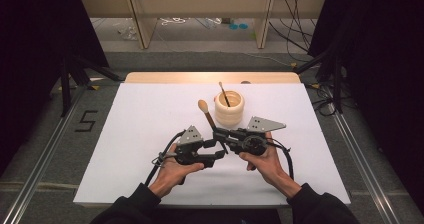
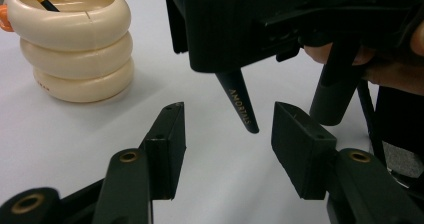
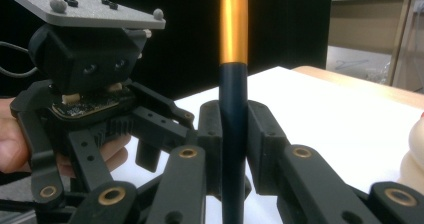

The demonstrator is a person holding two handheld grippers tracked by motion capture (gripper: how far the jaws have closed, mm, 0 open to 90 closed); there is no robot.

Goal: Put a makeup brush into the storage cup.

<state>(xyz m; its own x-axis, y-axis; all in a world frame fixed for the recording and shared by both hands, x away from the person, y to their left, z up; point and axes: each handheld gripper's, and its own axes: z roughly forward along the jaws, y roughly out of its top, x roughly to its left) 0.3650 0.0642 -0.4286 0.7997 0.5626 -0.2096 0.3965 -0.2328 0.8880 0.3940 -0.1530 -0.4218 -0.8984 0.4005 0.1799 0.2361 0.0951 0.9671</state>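
The right tool pinches a brush at frame centre; the left tool stands spread around its tip, with bare white counter lower left.

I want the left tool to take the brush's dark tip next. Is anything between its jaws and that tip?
Nothing visible. In the left gripper view, the brush tip points down between the left tool's open jaws, over bare white table. The right tool clamps the brush handle higher up.
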